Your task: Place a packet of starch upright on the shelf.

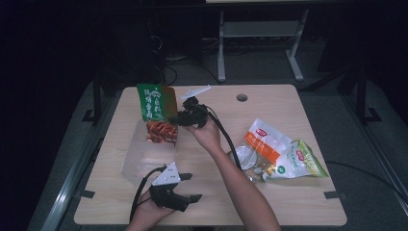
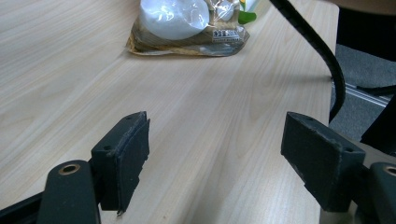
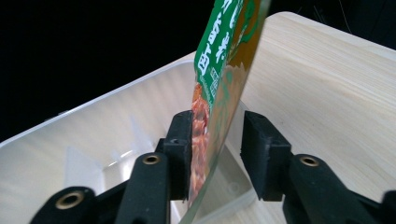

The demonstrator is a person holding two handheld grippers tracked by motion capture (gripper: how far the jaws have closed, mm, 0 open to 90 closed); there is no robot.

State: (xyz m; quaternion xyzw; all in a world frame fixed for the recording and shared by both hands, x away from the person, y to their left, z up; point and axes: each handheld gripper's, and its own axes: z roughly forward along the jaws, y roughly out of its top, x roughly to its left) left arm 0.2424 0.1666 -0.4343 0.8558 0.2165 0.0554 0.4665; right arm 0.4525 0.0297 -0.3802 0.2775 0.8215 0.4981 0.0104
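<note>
A green snack packet point(image 1: 155, 103) with red-orange contents stands upright, its lower end inside a clear plastic box point(image 1: 144, 156) at the table's left. My right gripper point(image 1: 175, 118) sits at the packet's right edge. In the right gripper view the packet point(image 3: 224, 60) passes between the jaws of my right gripper point(image 3: 218, 116): it lies against the left pad and a gap shows at the right pad, so the gripper is open. The box wall point(image 3: 93, 116) lies behind. My left gripper point(image 1: 194, 187) rests near the front edge, open point(image 2: 217, 140) with nothing between its jaws.
Two more snack packets lie at the table's right, one white and orange point(image 1: 262, 142), one green point(image 1: 300, 163). One of them point(image 2: 187, 23) lies ahead in the left gripper view, beside a black cable point(image 2: 322, 46). A round hole point(image 1: 242, 97) marks the far edge.
</note>
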